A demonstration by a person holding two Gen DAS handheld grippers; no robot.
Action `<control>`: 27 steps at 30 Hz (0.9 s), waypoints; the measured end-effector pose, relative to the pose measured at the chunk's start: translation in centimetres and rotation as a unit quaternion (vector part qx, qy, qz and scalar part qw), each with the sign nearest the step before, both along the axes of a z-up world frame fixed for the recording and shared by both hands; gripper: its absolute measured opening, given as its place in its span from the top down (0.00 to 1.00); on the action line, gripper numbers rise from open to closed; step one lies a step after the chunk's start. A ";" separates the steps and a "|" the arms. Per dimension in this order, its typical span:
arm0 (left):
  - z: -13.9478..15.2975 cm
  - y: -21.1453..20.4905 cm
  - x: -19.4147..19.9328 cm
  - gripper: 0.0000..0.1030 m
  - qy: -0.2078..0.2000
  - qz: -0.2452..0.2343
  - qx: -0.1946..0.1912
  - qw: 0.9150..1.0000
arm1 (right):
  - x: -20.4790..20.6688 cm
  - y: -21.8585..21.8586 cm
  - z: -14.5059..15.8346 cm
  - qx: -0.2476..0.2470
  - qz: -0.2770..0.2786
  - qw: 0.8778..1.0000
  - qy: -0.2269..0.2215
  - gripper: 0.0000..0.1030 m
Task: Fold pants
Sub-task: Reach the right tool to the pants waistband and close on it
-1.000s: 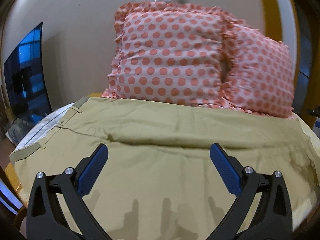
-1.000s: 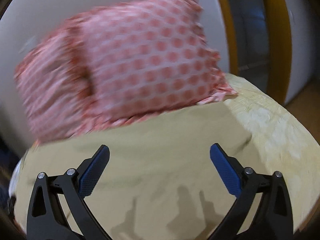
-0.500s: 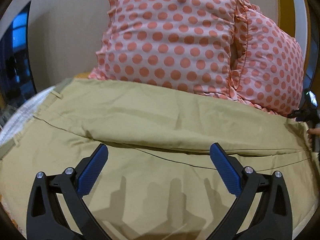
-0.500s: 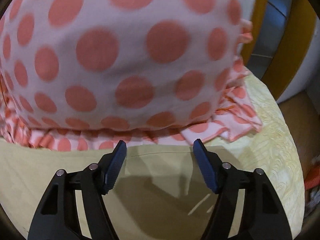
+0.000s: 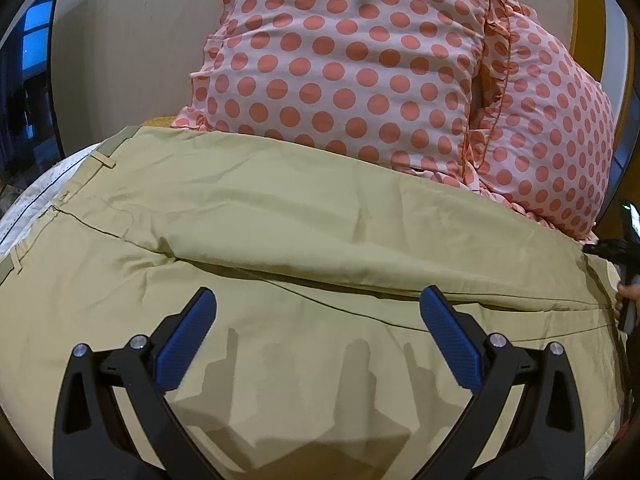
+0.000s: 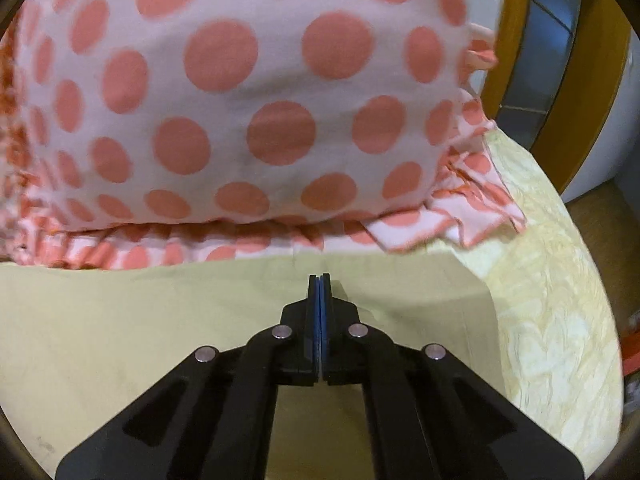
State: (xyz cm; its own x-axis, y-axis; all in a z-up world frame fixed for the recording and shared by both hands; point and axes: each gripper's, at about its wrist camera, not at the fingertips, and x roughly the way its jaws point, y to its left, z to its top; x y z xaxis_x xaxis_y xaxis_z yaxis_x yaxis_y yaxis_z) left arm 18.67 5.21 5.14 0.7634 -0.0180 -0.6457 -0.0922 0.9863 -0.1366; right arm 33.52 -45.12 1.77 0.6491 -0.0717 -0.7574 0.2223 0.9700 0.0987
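Khaki pants lie spread across the bed, waistband at the left, legs running right. My left gripper is open and empty, hovering over the near leg around mid-length. My right gripper is shut at the far hem of the pants, right below the pillows; whether cloth sits between the pads is hidden. The right gripper also shows at the right edge of the left wrist view.
Two pink polka-dot pillows lean against the wall just behind the pants. A pale yellow bedspread shows at the right, with the bed edge and floor beyond. A dark window is at the left.
My right gripper went from wide open to shut at the pants' far hem by the pillow. My left gripper moved a little closer over the pants and stayed open.
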 end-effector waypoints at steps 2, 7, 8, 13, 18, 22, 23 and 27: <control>0.0 0.0 0.0 0.02 -0.001 0.001 -0.002 1.000 | -3.0 0.1 0.7 0.013 0.008 1.000 -0.024 1.00; -0.2 -0.1 0.2 0.02 0.004 -0.008 -0.012 1.000 | -3.6 -2.4 2.7 0.123 -0.026 0.992 -0.019 0.98; -0.1 -0.1 0.2 0.02 0.003 -0.007 -0.011 1.000 | -2.8 -3.4 2.4 0.142 -0.043 0.989 -0.015 0.93; -0.3 -0.1 0.4 0.02 0.006 -0.007 -0.018 1.000 | 1.6 -4.3 1.4 0.192 -0.156 0.968 0.033 0.45; -0.6 0.5 0.6 0.02 0.018 -0.008 -0.038 0.999 | 5.6 -3.3 0.3 0.120 -0.260 0.956 0.071 0.45; -0.8 1.0 0.7 0.02 0.021 -0.009 -0.055 0.998 | 6.7 -0.3 -0.7 0.013 -0.262 0.962 0.080 0.47; -0.9 1.1 0.7 0.02 0.021 -0.010 -0.059 0.998 | 6.5 0.1 -0.8 0.003 -0.253 0.965 0.070 0.52; -0.8 1.2 0.7 0.02 0.015 -0.016 -0.069 0.997 | 2.9 -2.3 -0.9 0.082 -0.245 0.966 0.012 0.91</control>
State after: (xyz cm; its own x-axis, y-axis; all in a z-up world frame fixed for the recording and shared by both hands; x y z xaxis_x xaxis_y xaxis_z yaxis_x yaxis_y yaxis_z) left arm 19.32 6.37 4.38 0.7418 -0.1316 -0.6576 -0.0678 0.9608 -0.2687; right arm 36.40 -47.37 0.82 0.5496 -0.2436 -0.7991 0.6546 0.7199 0.2308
